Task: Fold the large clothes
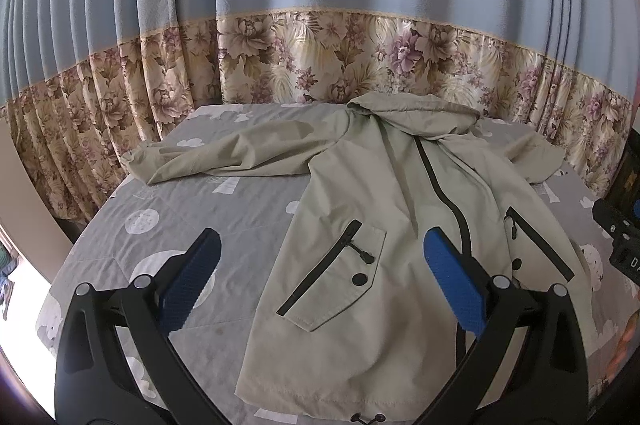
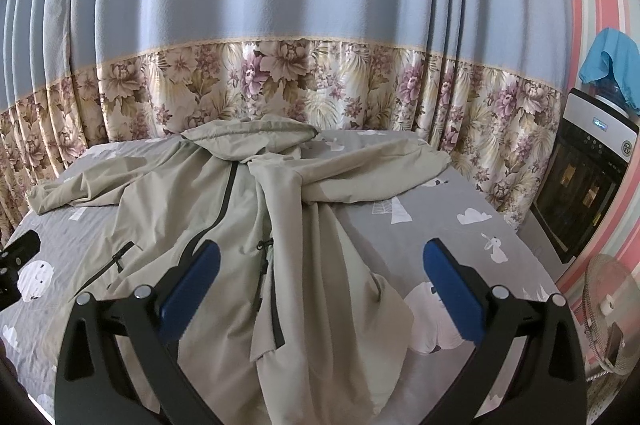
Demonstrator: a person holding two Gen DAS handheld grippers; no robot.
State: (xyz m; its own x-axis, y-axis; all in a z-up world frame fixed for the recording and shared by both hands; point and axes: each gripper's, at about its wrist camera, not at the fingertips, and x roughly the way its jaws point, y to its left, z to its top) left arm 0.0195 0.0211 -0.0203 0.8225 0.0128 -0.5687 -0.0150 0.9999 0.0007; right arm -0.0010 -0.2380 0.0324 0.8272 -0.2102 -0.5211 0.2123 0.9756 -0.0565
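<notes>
Both claws, left gripper (image 1: pixel 322 257) and right gripper (image 2: pixel 321 267), hang spread wide and empty above the hooded jacket (image 1: pixel 400 209). Beyond the right claw the hem lies bunched; pinching there could grab several layers and skew the fold.

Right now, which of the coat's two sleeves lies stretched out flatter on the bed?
The left-side sleeve of the pale khaki hooded coat reaches out long across the grey patterned bedsheet; the other sleeve is bunched and folded over.

Both wrist views look from the bed's (image 1: pixel 192 217) near edge toward the curtain (image 2: pixel 304 25), sharing the jacket (image 1: pixel 360 209).
</notes>
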